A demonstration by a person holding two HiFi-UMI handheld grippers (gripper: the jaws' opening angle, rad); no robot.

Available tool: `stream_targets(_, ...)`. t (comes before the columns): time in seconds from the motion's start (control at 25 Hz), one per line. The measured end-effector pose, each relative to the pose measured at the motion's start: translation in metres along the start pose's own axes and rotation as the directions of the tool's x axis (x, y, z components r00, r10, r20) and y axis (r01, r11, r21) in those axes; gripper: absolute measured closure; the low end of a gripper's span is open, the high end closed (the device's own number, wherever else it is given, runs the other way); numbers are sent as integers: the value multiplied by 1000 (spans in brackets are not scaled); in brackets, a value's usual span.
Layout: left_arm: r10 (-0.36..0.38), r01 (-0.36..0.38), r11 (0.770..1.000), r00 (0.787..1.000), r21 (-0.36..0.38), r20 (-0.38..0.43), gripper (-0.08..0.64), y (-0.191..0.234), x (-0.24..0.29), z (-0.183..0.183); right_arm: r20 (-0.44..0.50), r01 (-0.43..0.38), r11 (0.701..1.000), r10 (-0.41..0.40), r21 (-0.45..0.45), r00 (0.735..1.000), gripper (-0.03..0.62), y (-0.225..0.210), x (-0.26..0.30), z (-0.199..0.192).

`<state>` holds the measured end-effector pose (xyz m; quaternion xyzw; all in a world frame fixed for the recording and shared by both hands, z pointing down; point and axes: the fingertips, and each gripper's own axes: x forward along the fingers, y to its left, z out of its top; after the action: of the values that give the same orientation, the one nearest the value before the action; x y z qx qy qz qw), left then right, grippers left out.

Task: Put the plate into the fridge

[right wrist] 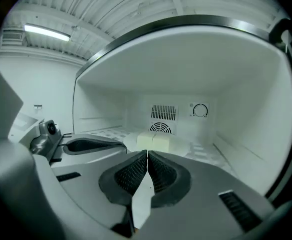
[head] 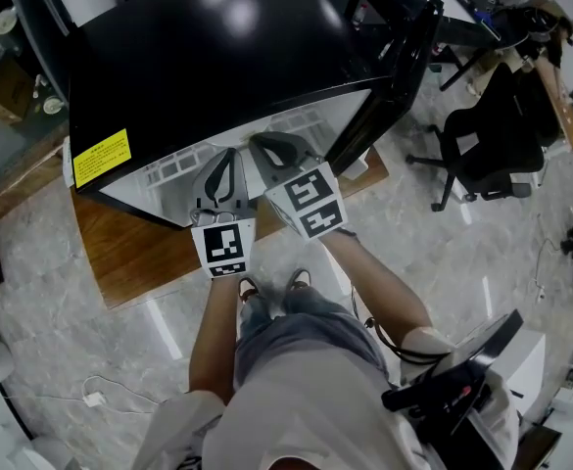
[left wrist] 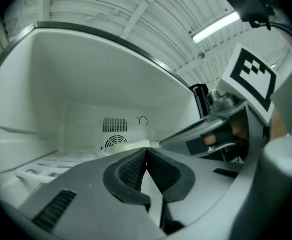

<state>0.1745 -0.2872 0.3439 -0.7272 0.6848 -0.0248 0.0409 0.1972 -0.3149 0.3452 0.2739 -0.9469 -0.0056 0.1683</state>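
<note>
A pale plate [right wrist: 181, 145] carrying two pale blocks [right wrist: 153, 140] rests on the white shelf deep inside the open fridge [head: 208, 57], below the fan grille [right wrist: 161, 128]. Its edge [left wrist: 124, 145] peeks over the left jaws in the left gripper view. My left gripper [head: 229, 157] [left wrist: 146, 149] sits at the fridge mouth, shut with nothing between its pads. Close on its right, my right gripper [head: 263, 144] [right wrist: 147, 152] is also shut and holds nothing. Each gripper shows in the other's view, the right gripper [left wrist: 205, 134] and the left gripper [right wrist: 88, 145] side by side. Neither touches the plate.
The black fridge stands on a wooden table [head: 129, 253] with its door [head: 394, 76] swung open to the right. A yellow label [head: 101, 157] marks its front left. A slatted white shelf [left wrist: 38, 168] lines the inside. An office chair [head: 492, 135] stands at the right.
</note>
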Motion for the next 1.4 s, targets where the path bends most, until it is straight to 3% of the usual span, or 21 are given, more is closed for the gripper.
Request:
stream_targets(0.52, 13, -13, 999, 1000, -36, -6, 541, 0, 10, 3, 38, -39, 998, 37, 50, 999, 569, -6, 3, 7)
stream_targets(0.92, 35, -36, 997, 999, -61, -27, 541, -3, 10, 7, 126, -45, 998, 38, 53, 991, 569, -6, 14, 19)
stream_targets(1.08, 57, -59, 995, 998, -78, -20, 541, -1, -1, 17, 195, -52, 998, 42, 42, 980, 569, 3, -11, 34)
stream_targets(1.4, 107, -107, 979, 994, -175, -13, 541, -27, -39, 38, 199, 1, 999, -10, 44, 980, 570, 13, -84, 23)
